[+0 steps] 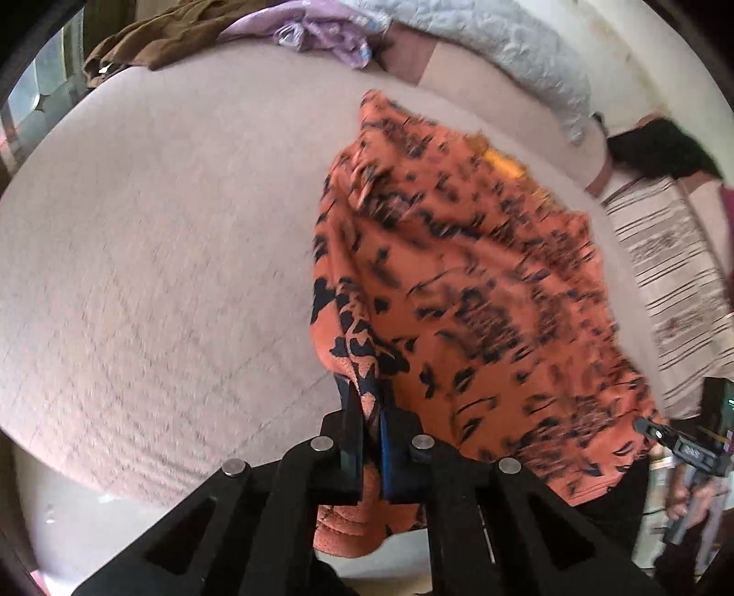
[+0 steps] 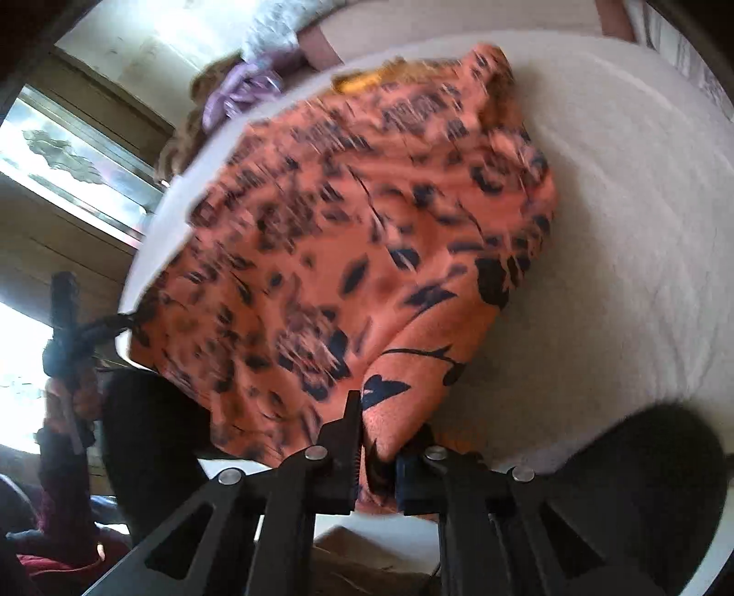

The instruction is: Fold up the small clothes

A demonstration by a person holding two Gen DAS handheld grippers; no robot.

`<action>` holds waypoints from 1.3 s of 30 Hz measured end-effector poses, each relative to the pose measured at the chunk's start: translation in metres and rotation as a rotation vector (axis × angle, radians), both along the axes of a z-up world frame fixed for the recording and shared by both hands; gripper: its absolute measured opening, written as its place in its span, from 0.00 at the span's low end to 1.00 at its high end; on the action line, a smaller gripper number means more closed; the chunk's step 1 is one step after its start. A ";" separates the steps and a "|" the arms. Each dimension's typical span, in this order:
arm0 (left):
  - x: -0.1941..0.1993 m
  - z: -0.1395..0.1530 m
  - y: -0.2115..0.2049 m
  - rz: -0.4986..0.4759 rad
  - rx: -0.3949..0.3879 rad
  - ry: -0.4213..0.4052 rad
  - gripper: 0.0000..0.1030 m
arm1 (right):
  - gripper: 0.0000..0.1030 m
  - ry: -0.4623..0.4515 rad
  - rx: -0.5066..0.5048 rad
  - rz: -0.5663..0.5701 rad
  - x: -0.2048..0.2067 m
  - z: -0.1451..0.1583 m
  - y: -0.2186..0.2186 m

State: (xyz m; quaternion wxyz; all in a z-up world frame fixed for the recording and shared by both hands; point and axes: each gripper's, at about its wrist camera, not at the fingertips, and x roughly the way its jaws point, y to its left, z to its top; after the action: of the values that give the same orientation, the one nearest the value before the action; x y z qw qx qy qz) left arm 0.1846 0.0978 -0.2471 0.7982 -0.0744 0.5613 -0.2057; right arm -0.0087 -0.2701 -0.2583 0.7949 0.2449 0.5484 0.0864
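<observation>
An orange garment [image 1: 463, 284] with a dark blue leaf print hangs stretched between both grippers above the pale bed [image 1: 160, 256]. My left gripper [image 1: 364, 403] is shut on the garment's near left edge, and a fold of cloth droops below its fingers. In the right wrist view the same garment [image 2: 348, 238] spreads up and to the left, blurred by motion. My right gripper [image 2: 374, 435] is shut on its near right corner. The right gripper also shows at the far right of the left wrist view [image 1: 660, 431], at the cloth's other corner. A yellow patch [image 1: 502, 162] peeks out behind the garment's far edge.
A brown cloth [image 1: 174, 41], a lilac cloth [image 1: 321, 32] and a pale grey quilt [image 1: 495, 41] lie along the bed's far side. A striped cloth [image 1: 670, 275] lies at the right. A window [image 2: 78, 160] is at the left. A dark round shape [image 2: 642, 495] sits near right.
</observation>
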 end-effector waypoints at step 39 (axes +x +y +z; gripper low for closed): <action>0.131 0.018 -0.072 0.347 0.021 -0.371 0.78 | 0.52 -0.148 -0.110 -0.047 0.246 -0.014 -0.001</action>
State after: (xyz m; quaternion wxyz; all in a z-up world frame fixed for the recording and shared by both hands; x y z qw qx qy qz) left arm 0.3158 0.0254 -0.2290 0.9116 -0.1223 0.3862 -0.0696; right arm 0.2377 -0.2708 -0.2724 0.8472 0.2066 0.4863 0.0551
